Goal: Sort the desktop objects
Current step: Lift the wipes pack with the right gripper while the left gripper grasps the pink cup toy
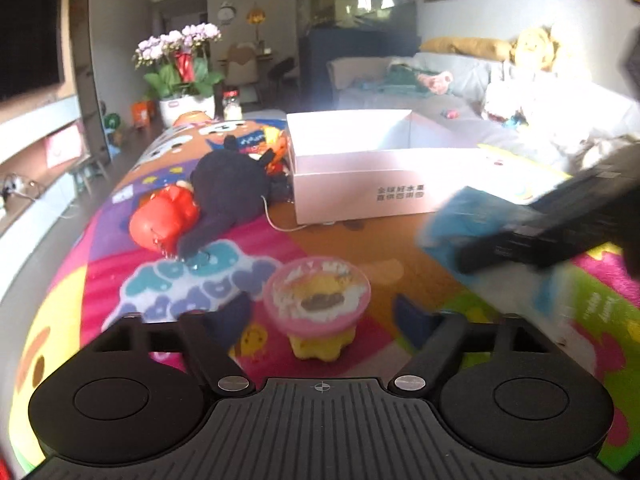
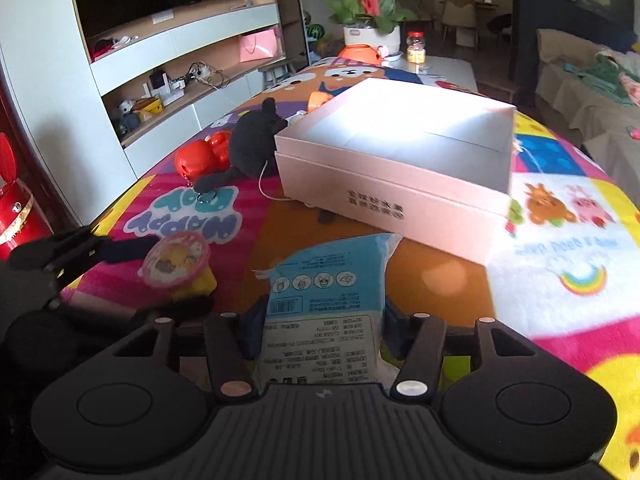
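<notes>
My right gripper (image 2: 320, 320) is shut on a blue and white tissue pack (image 2: 328, 288), held above the table in front of the open white box (image 2: 384, 188). The pack shows blurred in the left wrist view (image 1: 480, 220) with the right gripper (image 1: 560, 224) on it. My left gripper (image 1: 320, 316) is open around a pink-lidded yellow jelly cup (image 1: 318, 300), which stands on the colourful mat (image 1: 120, 272). The cup (image 2: 176, 264) and left gripper (image 2: 80, 252) also show in the right wrist view. A black plush mouse (image 1: 232, 184) and a red toy (image 1: 168, 216) lie left of the box (image 1: 360, 184).
A flower pot (image 2: 372, 36), an orange item (image 2: 360, 52) and a jar (image 2: 416, 48) stand at the table's far end. A TV shelf unit (image 2: 160, 60) runs along the left. A sofa (image 1: 460, 92) with clothes and a doll lies to the right.
</notes>
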### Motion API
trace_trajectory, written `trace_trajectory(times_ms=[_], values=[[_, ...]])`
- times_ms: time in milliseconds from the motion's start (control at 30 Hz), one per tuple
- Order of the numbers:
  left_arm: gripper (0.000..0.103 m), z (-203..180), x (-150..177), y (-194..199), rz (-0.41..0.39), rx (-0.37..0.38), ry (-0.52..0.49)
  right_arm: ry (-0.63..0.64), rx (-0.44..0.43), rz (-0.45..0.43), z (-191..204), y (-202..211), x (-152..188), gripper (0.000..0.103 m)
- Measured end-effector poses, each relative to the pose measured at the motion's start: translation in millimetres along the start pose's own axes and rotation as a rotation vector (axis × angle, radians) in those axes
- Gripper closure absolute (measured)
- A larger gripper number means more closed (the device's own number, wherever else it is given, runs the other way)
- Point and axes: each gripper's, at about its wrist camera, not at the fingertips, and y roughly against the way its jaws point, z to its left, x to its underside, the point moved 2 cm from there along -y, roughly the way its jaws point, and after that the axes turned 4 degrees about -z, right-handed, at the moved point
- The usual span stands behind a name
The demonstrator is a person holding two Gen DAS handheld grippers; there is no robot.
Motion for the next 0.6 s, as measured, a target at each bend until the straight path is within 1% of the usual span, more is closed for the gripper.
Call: trace_trajectory(times_ms=[100, 133, 167, 200, 267, 333, 400, 500, 600], values=[[0.025, -4, -2, -14, 0.027, -0.031, -0.014, -0.013, -0.002, 0.007, -4, 17, 10, 0.048], [0.03, -5, -1, -17, 0.029, -0.038, -0.02, -0.014, -0.001, 0.006, -3, 22, 13, 0.048], [0.043, -7, -2, -18, 0.027, -0.044, -0.03, -0.013, -0.001, 0.006, -3, 25, 15, 0.048], [0.042, -8, -2, -17, 0.02, -0.048, -0.038, -0.011, -0.003, 0.003, -3, 29, 18, 0.048], [0.043, -10, -2, -9, -0.002, -0.031, -0.051, -0.007, -0.003, -0.007, -1, 36, 20, 0.048], [0.043, -14, -9, 3, -0.041, -0.003, -0.072, 0.002, -0.002, -0.038, 0, 47, 17, 0.048], [0.043, -17, -26, 15, -0.105, 0.024, -0.093, -0.003, 0.0, -0.098, -1, 62, 5, 0.048], [0.043, -18, -61, 21, -0.214, 0.033, -0.132, -0.023, 0.023, -0.221, -13, 84, -28, 0.048], [0.043, -17, -97, 7, -0.304, 0.026, -0.14, -0.045, 0.076, -0.32, -29, 85, -71, 0.048]])
